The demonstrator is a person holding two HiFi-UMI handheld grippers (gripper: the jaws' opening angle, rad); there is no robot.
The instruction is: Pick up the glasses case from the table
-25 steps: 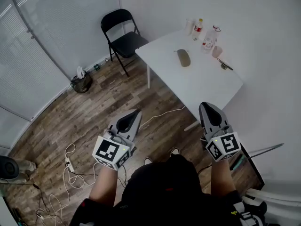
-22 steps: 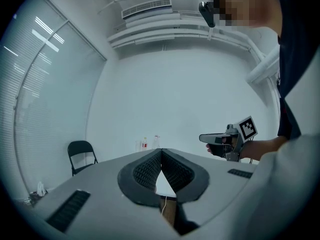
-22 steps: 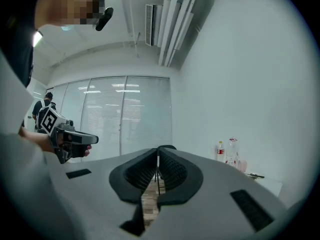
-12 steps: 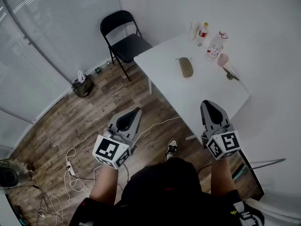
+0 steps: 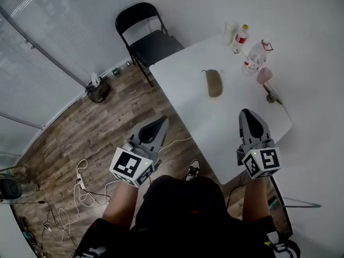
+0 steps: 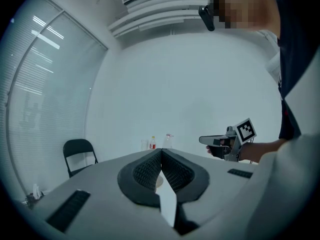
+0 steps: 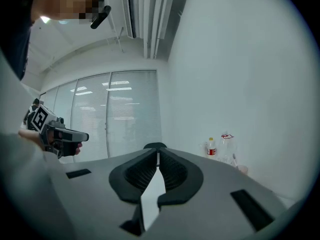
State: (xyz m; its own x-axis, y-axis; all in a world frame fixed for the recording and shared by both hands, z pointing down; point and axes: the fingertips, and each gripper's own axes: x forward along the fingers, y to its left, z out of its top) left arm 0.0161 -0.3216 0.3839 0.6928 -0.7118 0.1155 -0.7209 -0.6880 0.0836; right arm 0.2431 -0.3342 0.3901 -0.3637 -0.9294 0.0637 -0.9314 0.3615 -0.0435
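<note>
Head view: olive case (image 5: 214,83) lies flat mid-tabletop (image 5: 183,74), upper right of frame, nothing touching it. Beyond it, at the upper right edge, bottles (image 5: 253,58) and a pink cup (image 5: 264,75), apart from the case. Lower right, right gripper (image 5: 248,113) over the tabletop's near part, below the case and well apart from it; jaws pressed together, nothing between. Centre-left, left gripper (image 5: 161,120) over the wood floor (image 5: 97,128), off the tabletop, jaws also together, empty. Black chair (image 5: 148,39) at top centre.
</note>
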